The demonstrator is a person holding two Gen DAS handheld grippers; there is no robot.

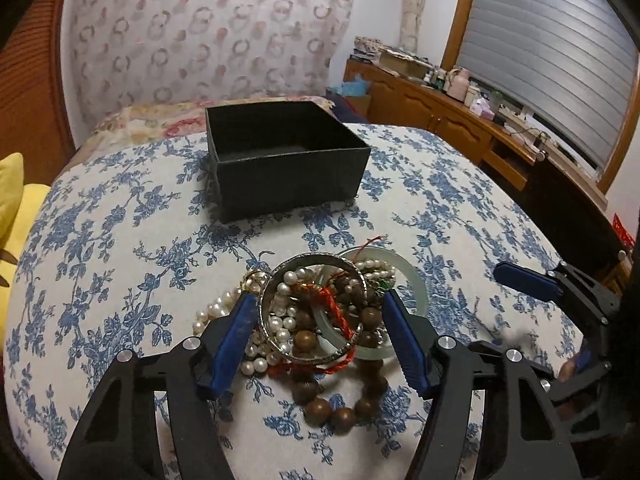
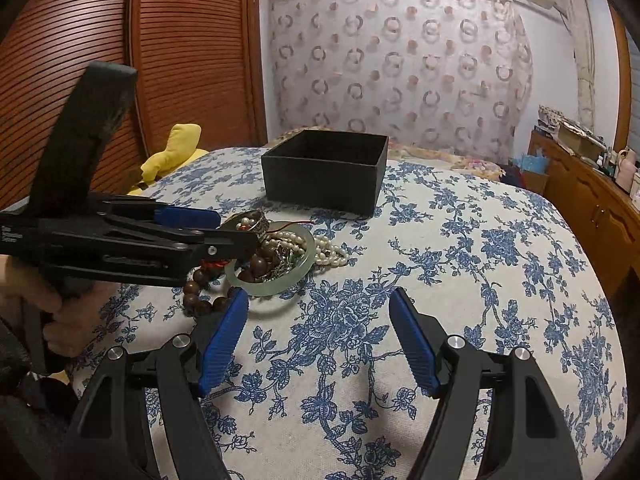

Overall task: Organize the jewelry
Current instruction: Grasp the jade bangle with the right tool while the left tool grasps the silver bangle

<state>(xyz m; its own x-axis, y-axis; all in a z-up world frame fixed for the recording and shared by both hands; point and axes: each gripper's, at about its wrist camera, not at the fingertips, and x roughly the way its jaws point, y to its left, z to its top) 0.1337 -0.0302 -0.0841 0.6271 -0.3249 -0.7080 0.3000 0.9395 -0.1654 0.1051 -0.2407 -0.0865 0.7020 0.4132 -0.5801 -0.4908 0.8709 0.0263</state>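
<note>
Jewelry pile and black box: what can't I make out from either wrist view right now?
- Black box floor: left wrist view shows only darkness inside; right wrist view hides it behind the near wall.
- Silver bangle: whether the left gripper pads touch it is unclear; in the right wrist view the gripper body covers it.
- Pearl strand: its ends are buried under the jade bangle and wooden beads.

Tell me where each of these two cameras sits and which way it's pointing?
Left wrist: on the left gripper, looking down its blue jaws at the jewelry pile; the right gripper shows.
Right wrist: on the right gripper, over bare tablecloth; the left gripper and a hand show.
Shared: the pile and the black box.
</note>
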